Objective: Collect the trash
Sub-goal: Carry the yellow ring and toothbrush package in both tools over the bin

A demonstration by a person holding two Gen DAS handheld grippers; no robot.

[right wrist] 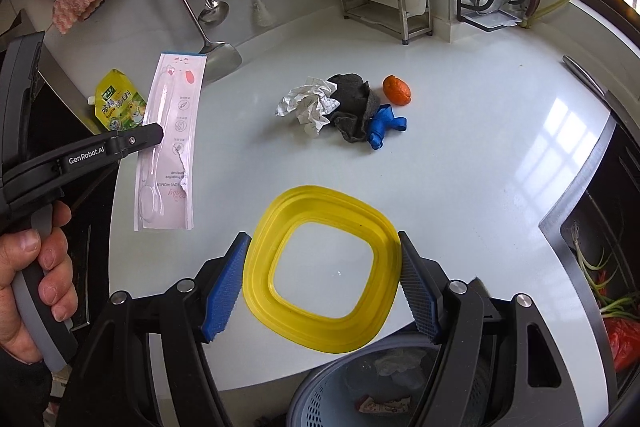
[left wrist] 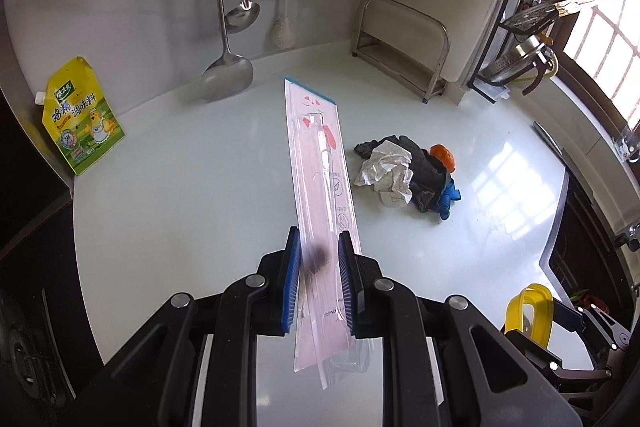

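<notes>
The white table (right wrist: 460,155) is smooth and glossy, with window light mirrored on its right side. Its far edge meets a pale wall hung with steel ladles, and its right edge drops to a dark sink. The broad middle, between the trash pile and the near edge, lies open.

A grey perforated basket (right wrist: 320,391) sits below the near edge, with scraps of paper inside.

The left claw (left wrist: 319,263) is clamped on a long, flat spoon package (left wrist: 320,163), pink card under clear plastic. The package is raised off the table and runs out toward the far edge. In the right wrist view it hangs over the left edge (right wrist: 170,143), its molded blister showing a spoon shape.

The right claw (right wrist: 322,283) holds a yellow lid ring (right wrist: 320,267), a soft-cornered square frame with stepped ridges. Its 2 blue ribbed pads (right wrist: 222,287) press the ring's left and right sides. The ring hovers over the near edge, above the basket.

A yellow-green seasoning pouch (left wrist: 82,117) leans at the far left corner.

In the middle of the table, 4 bits of trash cluster together: a dark grey cloth (right wrist: 354,105), fuzzy and folded; crumpled paper (right wrist: 308,103) touching its left; a limp blue balloon (right wrist: 384,127) against its right; and an orange peel (right wrist: 397,90), just beside it.
</notes>
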